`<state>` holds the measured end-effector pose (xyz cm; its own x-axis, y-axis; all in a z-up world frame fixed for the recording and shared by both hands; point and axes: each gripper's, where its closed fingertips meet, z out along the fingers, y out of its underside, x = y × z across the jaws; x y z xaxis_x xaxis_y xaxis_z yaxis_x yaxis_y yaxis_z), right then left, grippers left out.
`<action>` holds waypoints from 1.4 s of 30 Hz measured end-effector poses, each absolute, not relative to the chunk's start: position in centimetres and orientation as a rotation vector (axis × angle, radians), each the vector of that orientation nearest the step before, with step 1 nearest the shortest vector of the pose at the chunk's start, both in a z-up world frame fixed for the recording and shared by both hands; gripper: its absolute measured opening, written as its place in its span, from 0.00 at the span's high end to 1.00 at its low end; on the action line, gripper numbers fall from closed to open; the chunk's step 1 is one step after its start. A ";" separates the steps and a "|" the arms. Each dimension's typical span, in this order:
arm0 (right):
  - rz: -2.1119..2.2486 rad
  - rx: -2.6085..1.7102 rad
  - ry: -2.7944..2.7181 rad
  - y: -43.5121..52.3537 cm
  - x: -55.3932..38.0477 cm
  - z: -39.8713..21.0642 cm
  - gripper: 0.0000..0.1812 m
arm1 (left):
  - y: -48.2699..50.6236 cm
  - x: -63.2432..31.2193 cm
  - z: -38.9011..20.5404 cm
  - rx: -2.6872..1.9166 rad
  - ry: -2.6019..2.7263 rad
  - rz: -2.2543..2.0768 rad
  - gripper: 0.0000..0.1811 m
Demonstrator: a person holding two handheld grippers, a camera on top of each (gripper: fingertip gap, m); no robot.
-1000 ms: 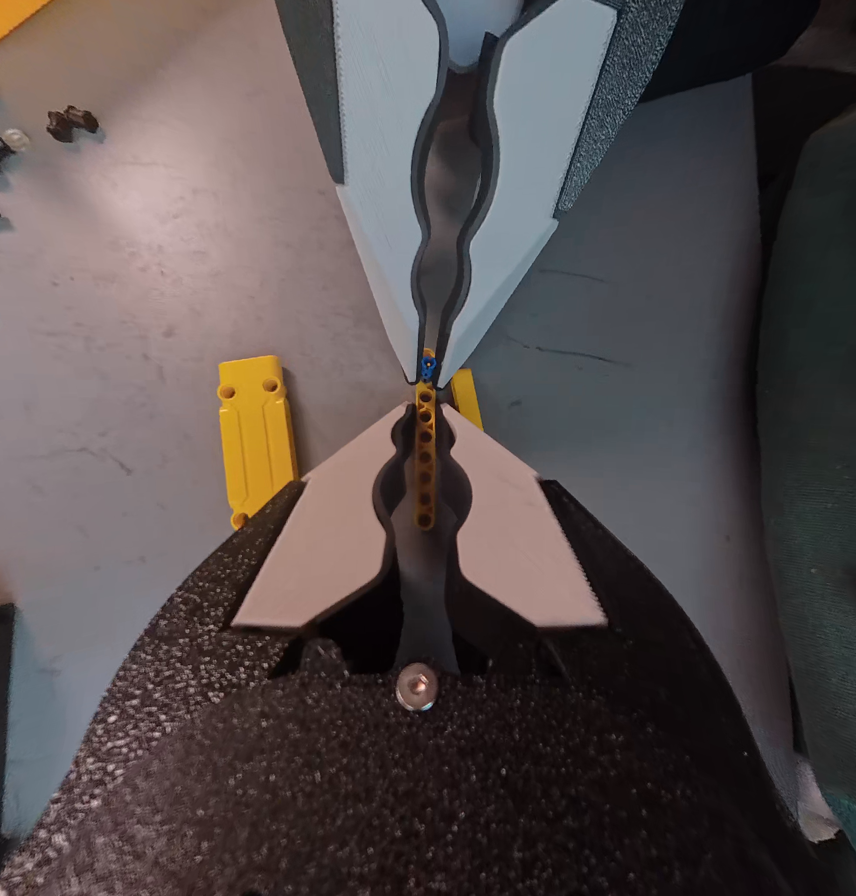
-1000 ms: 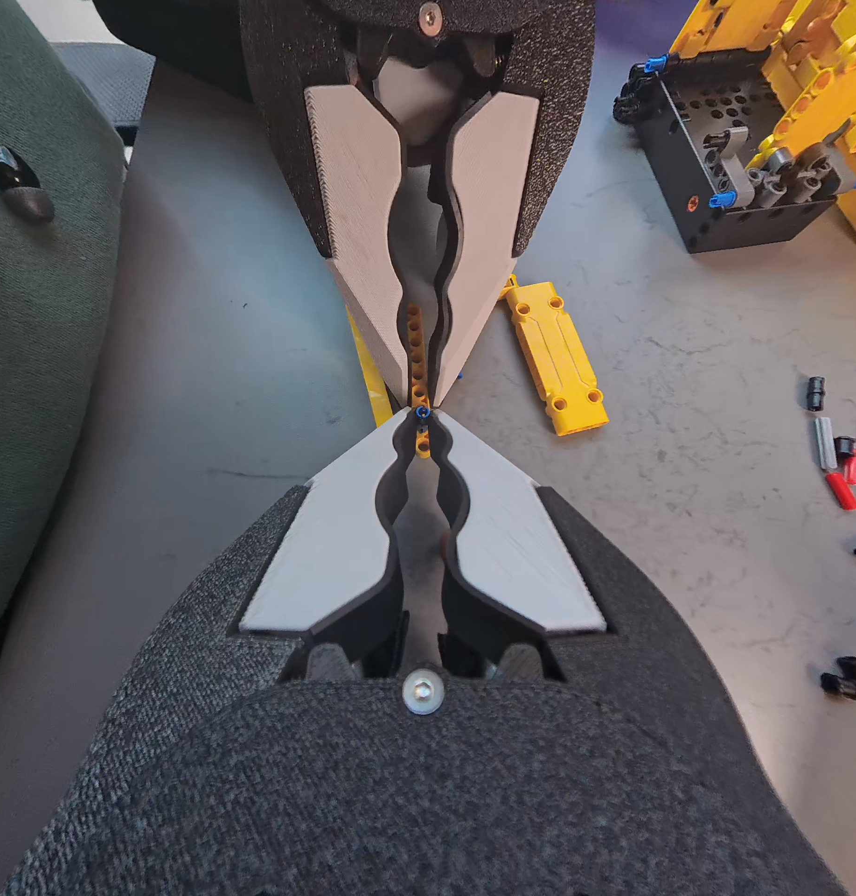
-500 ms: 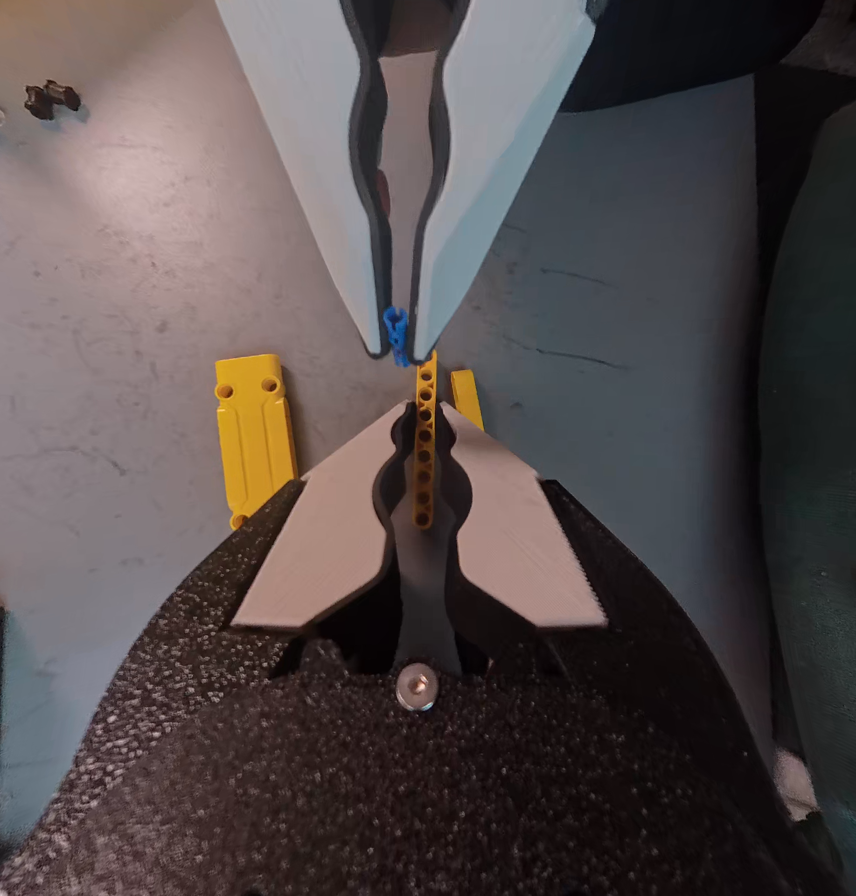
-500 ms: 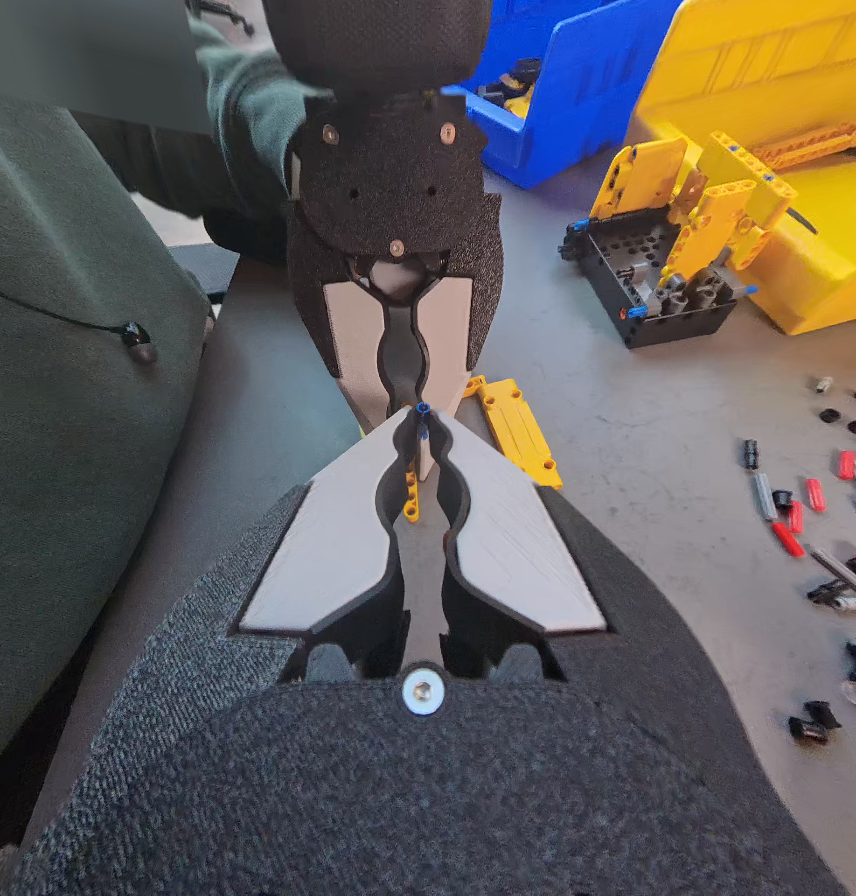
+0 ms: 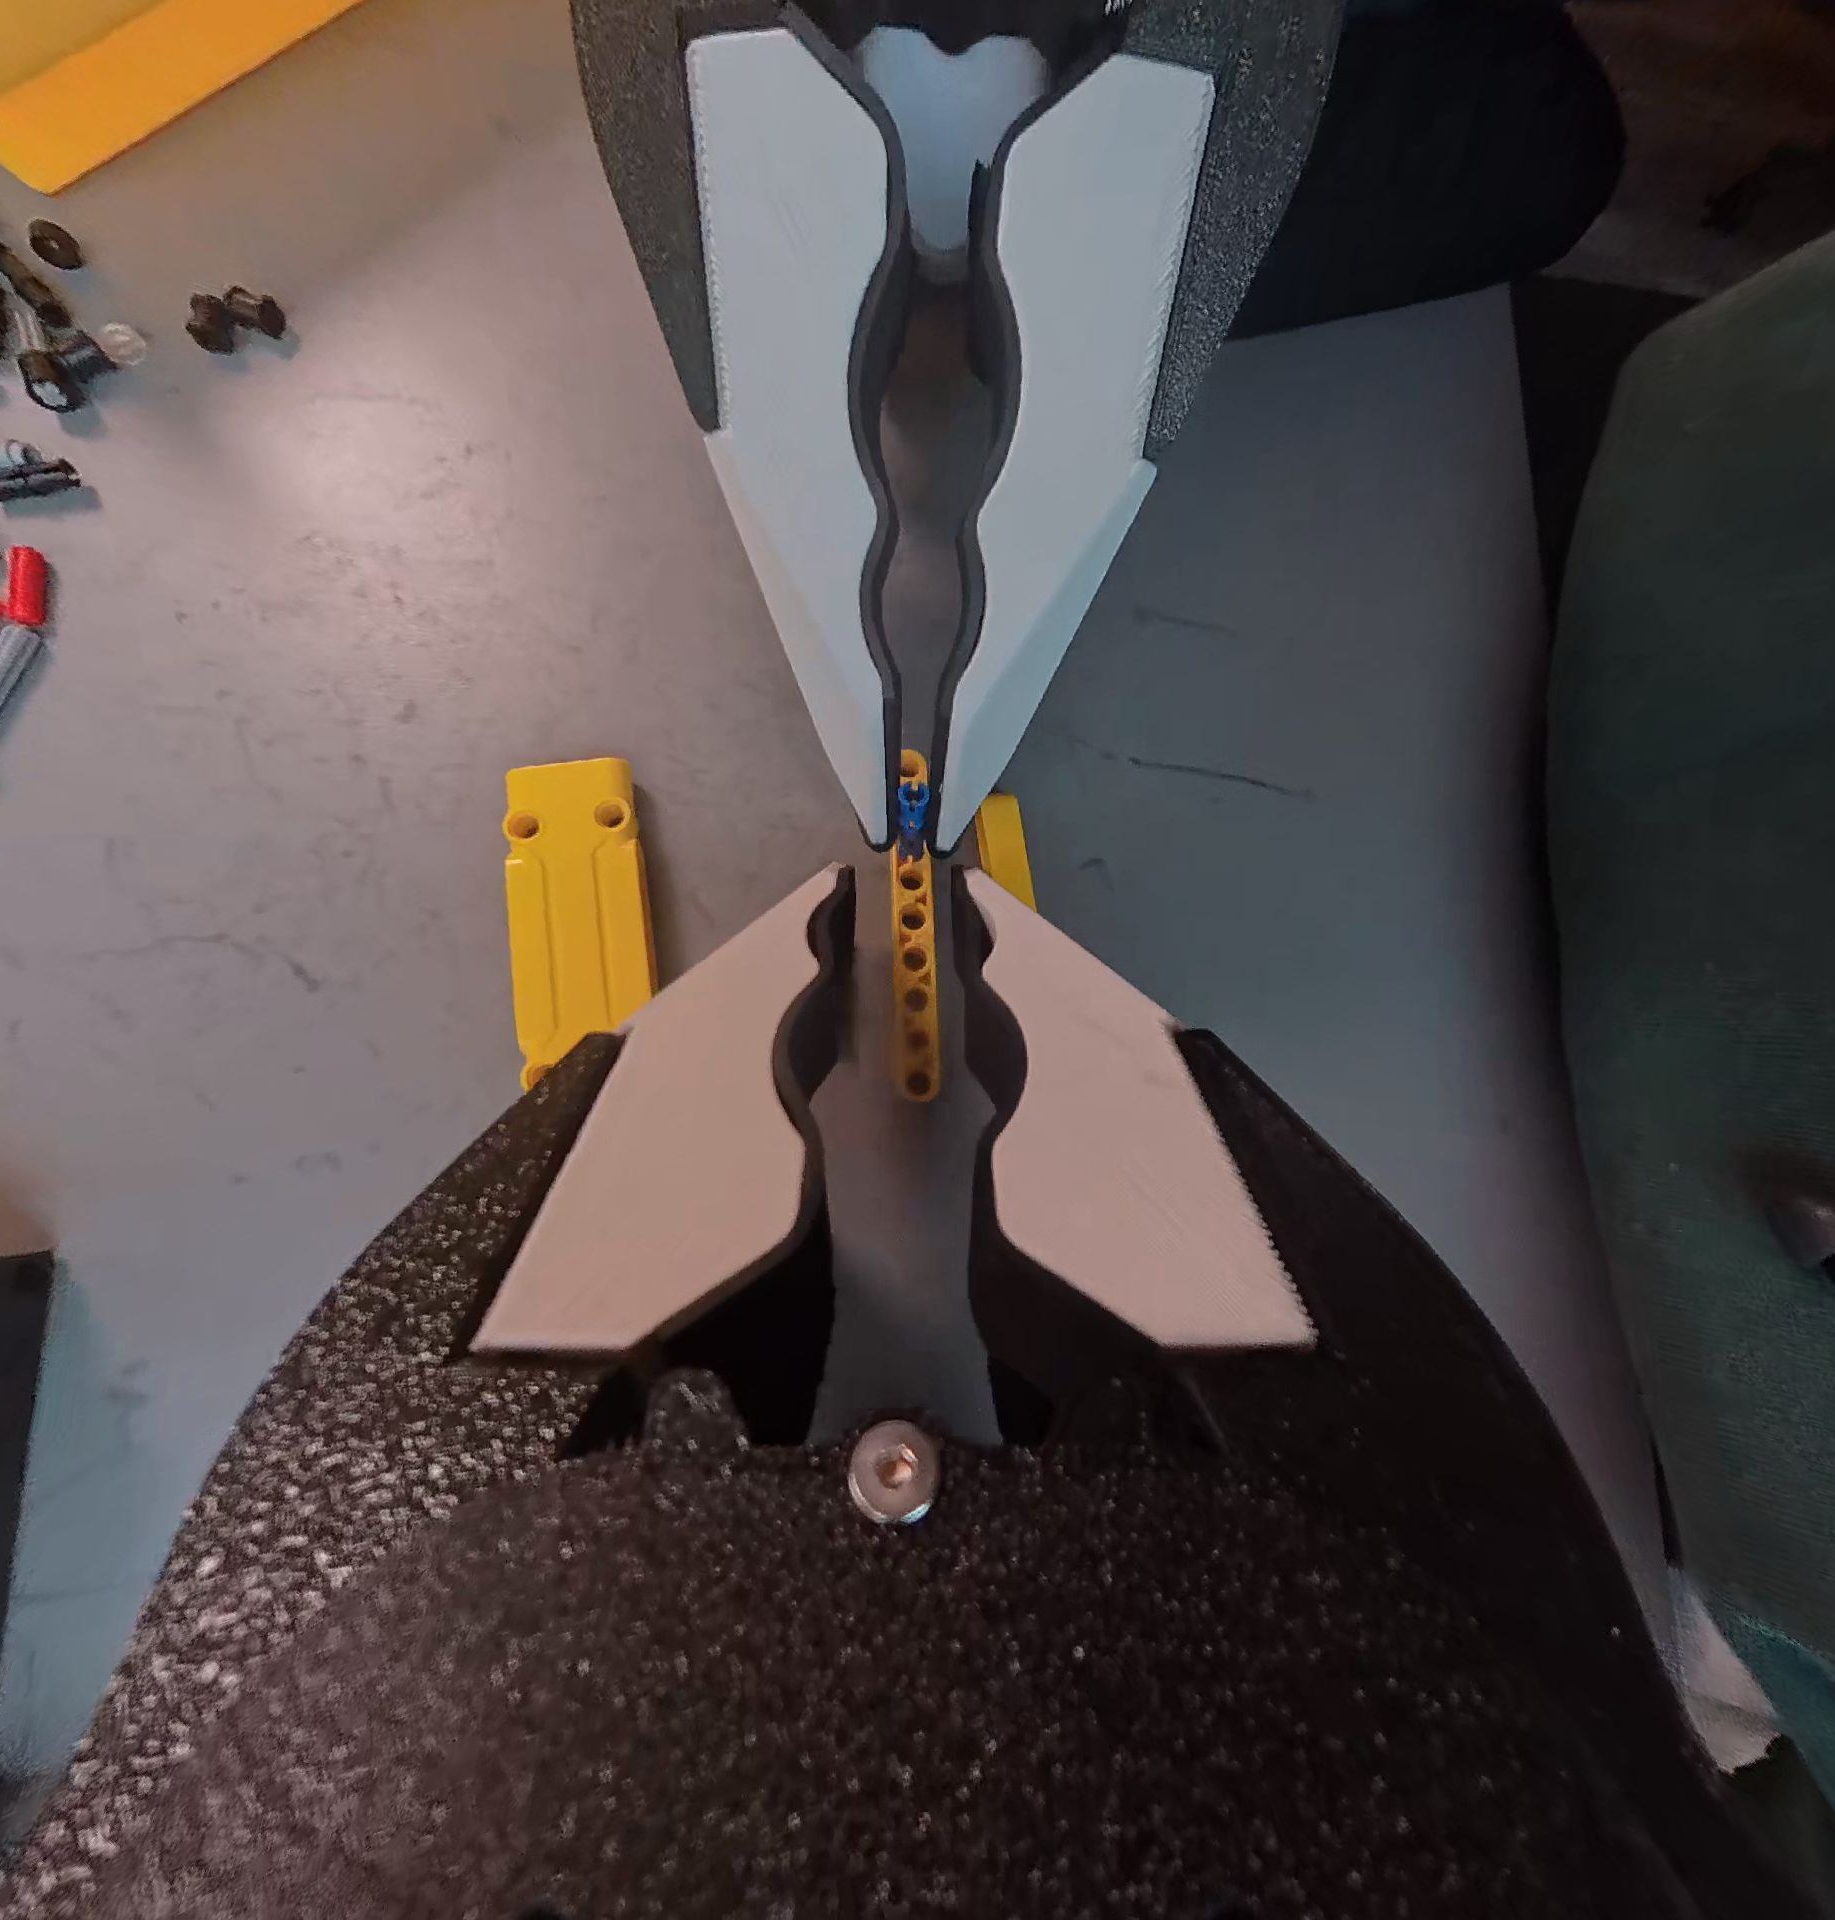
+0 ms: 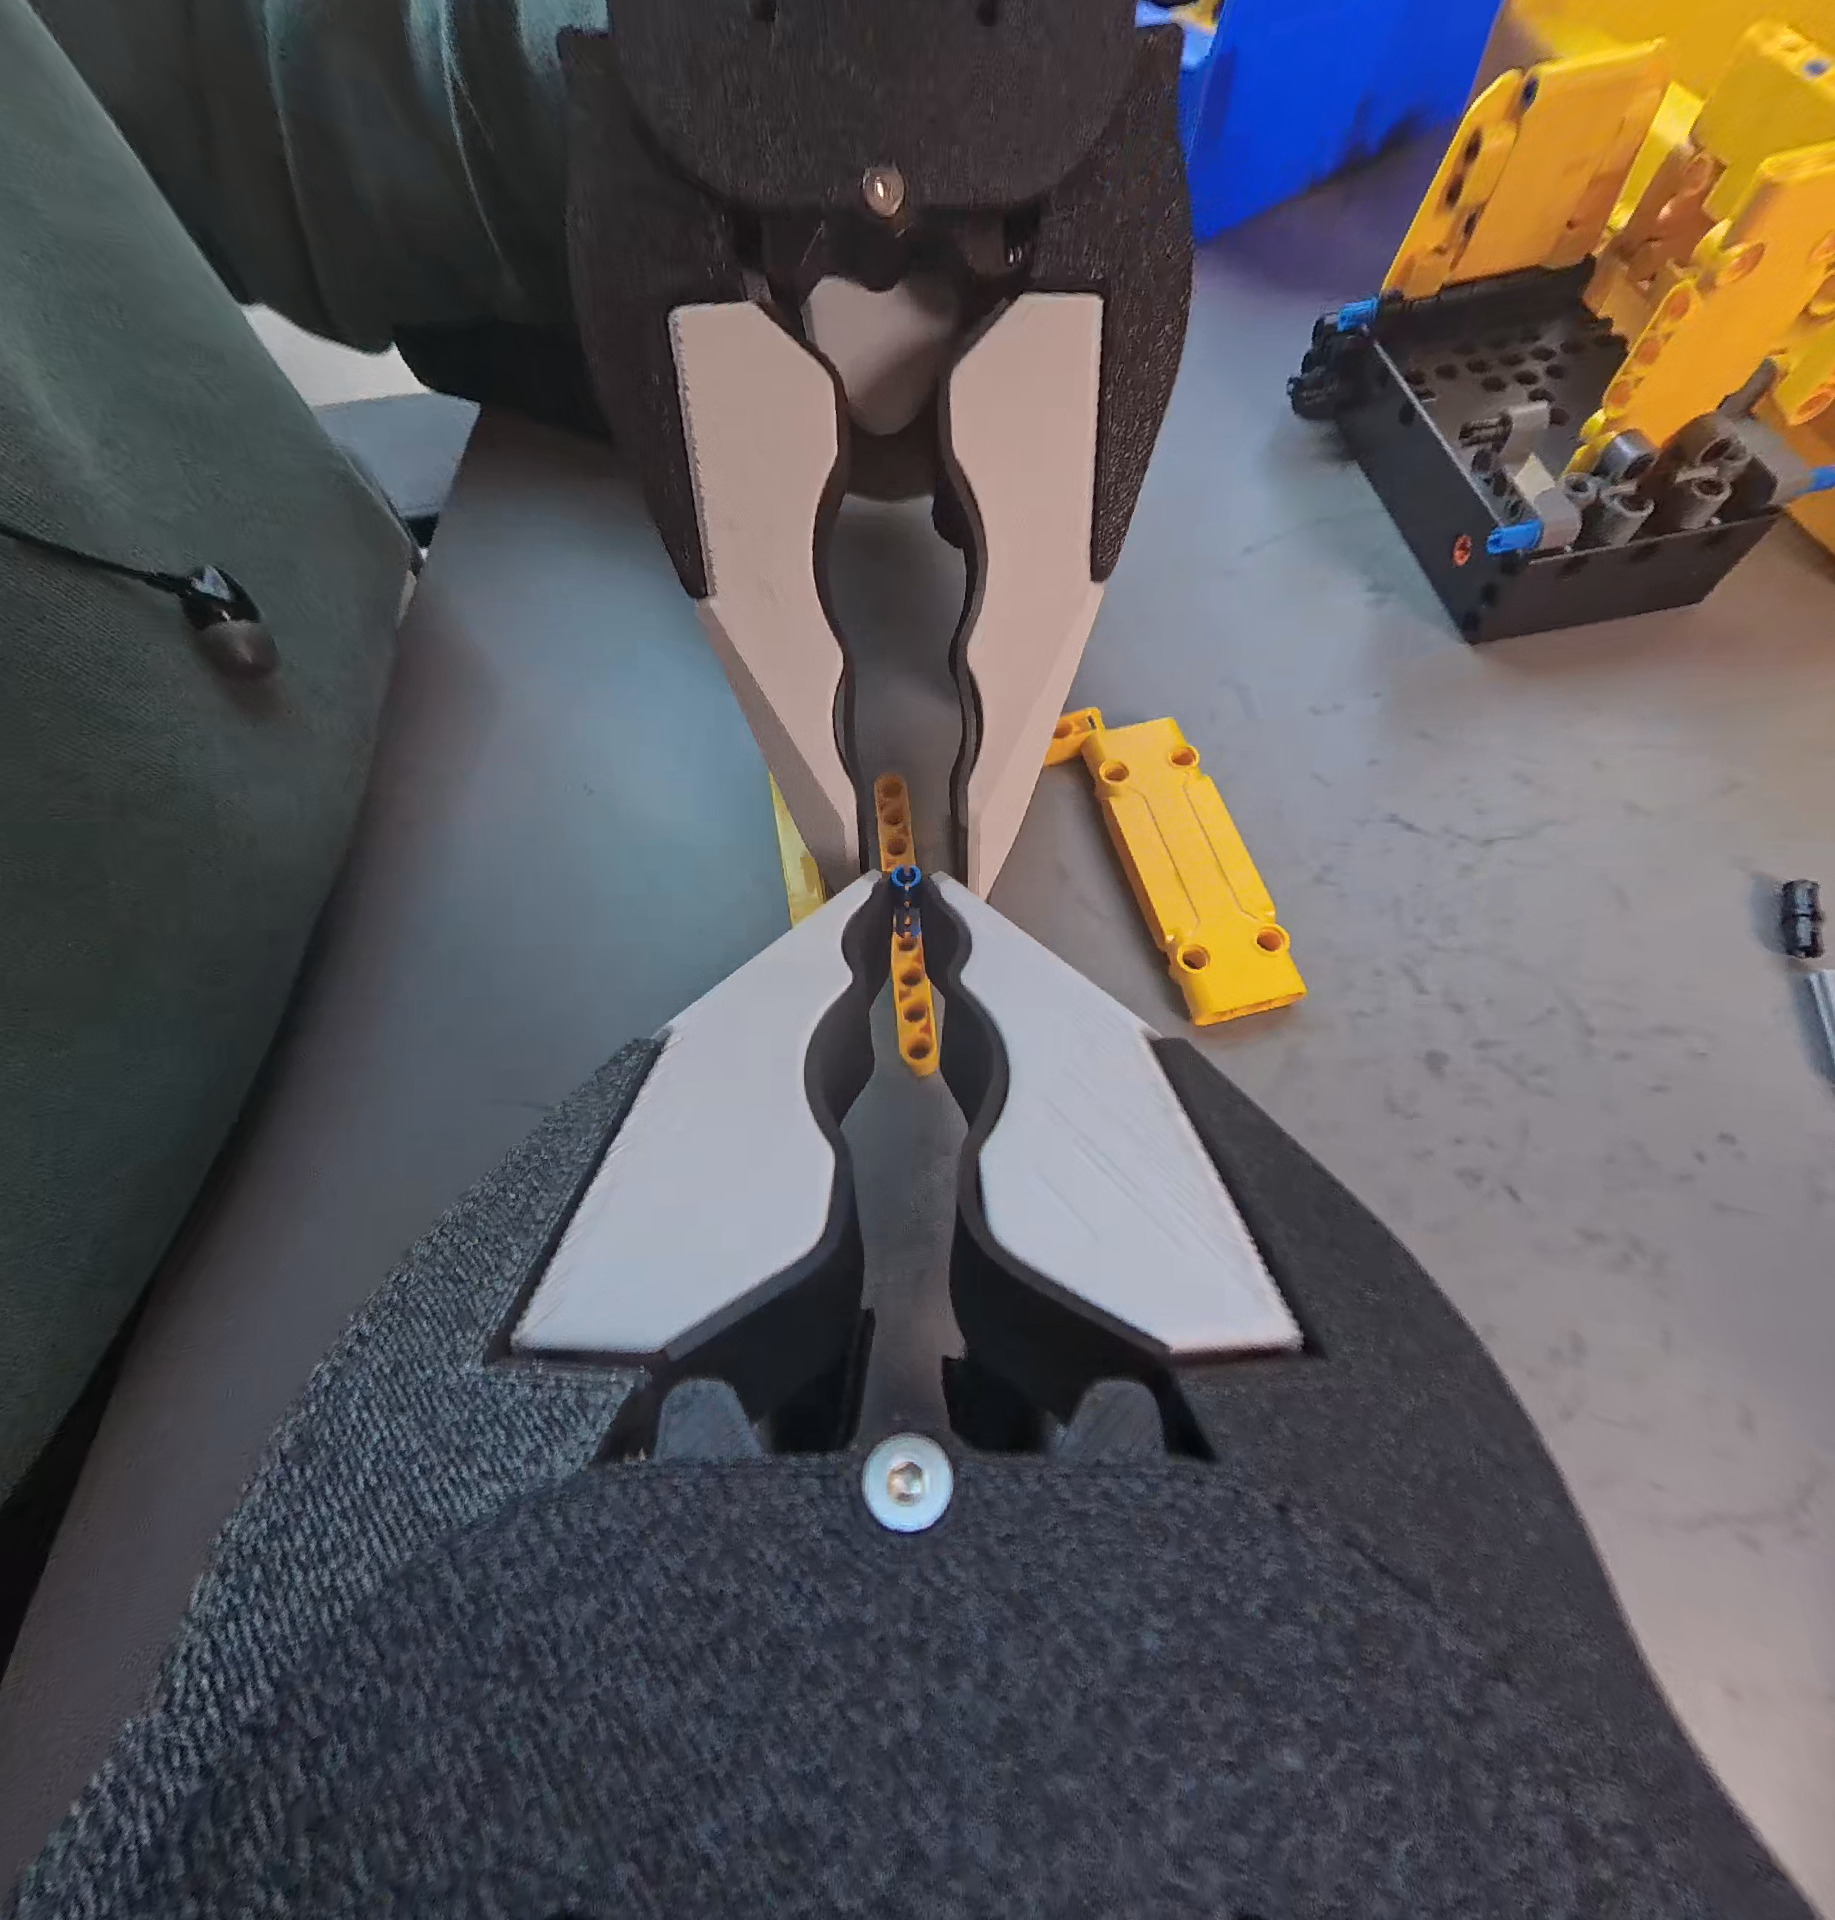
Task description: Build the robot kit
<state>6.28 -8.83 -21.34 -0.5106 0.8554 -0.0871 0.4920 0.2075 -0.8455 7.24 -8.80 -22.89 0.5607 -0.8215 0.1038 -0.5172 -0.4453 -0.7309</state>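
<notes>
- Left gripper (image 5: 900, 883): jaws parted, with a gap on each side of the yellow holed beam (image 5: 915, 987) between them.
- Right gripper (image 6: 905, 883): jaws clenched on a small blue pin (image 5: 911, 810), which sits at a hole near the beam's far end.
- A yellow panel (image 5: 578, 914) lies on the grey table (image 5: 321, 623) just left.

A flat yellow panel (image 6: 1183, 862) lies on the grey table (image 6: 1464, 1039). A black box-shaped brick assembly (image 6: 1557, 499) stands beyond it, beside a blue bin (image 6: 1308, 94). Small loose pins (image 5: 19, 343) lie scattered apart.

left gripper (image 5: 900, 878) opened, releasing yellow beam (image 5: 915, 977)
</notes>
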 end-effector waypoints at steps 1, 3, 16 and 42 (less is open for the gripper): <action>1.274 -1.242 -2.050 -8.9 6.1 -20.6 0.98 | -8.8 7.3 -22.5 -2.109 1.059 -0.609 0.91; 1.382 -1.223 -1.963 -8.9 5.9 -18.9 0.98 | -8.6 7.6 -21.3 -2.030 1.022 -0.652 0.92; 1.019 -1.026 -2.179 -9.3 6.9 -17.8 0.97 | -9.4 8.0 -19.3 -1.953 1.027 -0.769 0.99; 0.343 -0.947 -2.823 -8.2 7.5 -22.9 0.98 | -10.6 5.0 -23.9 -2.105 1.143 -0.536 0.97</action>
<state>7.52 -8.20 -22.89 -0.7911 0.6084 0.0638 0.5754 0.7755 -0.2597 4.97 -10.62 -23.93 0.5311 -0.8465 0.0372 -0.5694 -0.3890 -0.7242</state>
